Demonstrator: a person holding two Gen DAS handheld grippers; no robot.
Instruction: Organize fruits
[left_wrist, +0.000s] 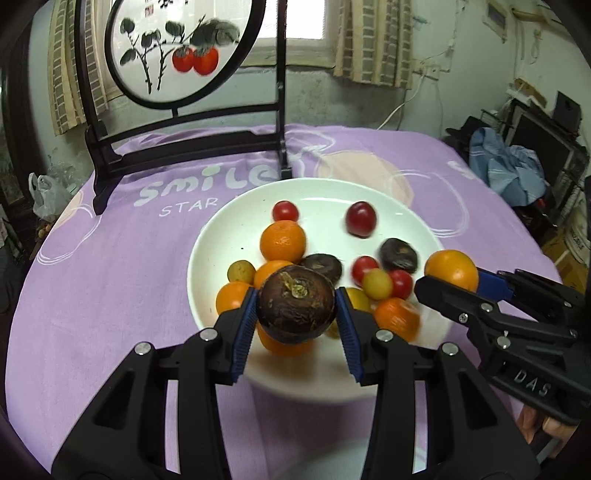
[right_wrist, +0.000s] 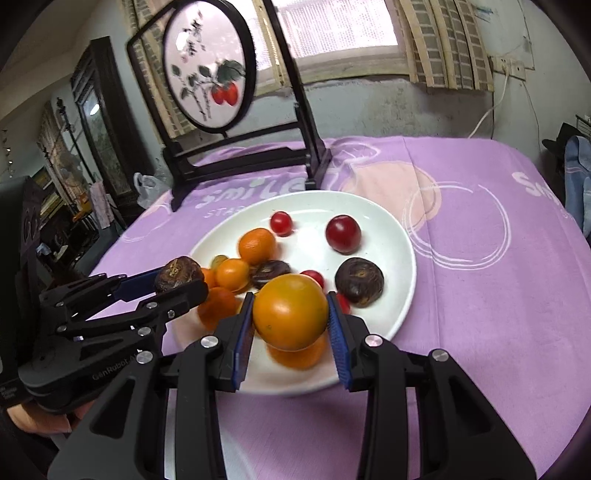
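A white plate on the purple cloth holds several fruits: oranges, red cherry tomatoes, a dark red plum, yellow-green small fruits and dark brown mangosteens. My left gripper is shut on a dark brown mangosteen, lifted over the plate's near side. My right gripper is shut on a large orange, also held above the plate. In the left wrist view the right gripper shows at the right with the orange. The right wrist view shows the left gripper with its mangosteen.
A black wooden stand with a round painted screen stands on the table behind the plate. The table's purple cloth spreads to the left and right of the plate. Room clutter lies beyond the table's right edge, and a plastic bag at the left.
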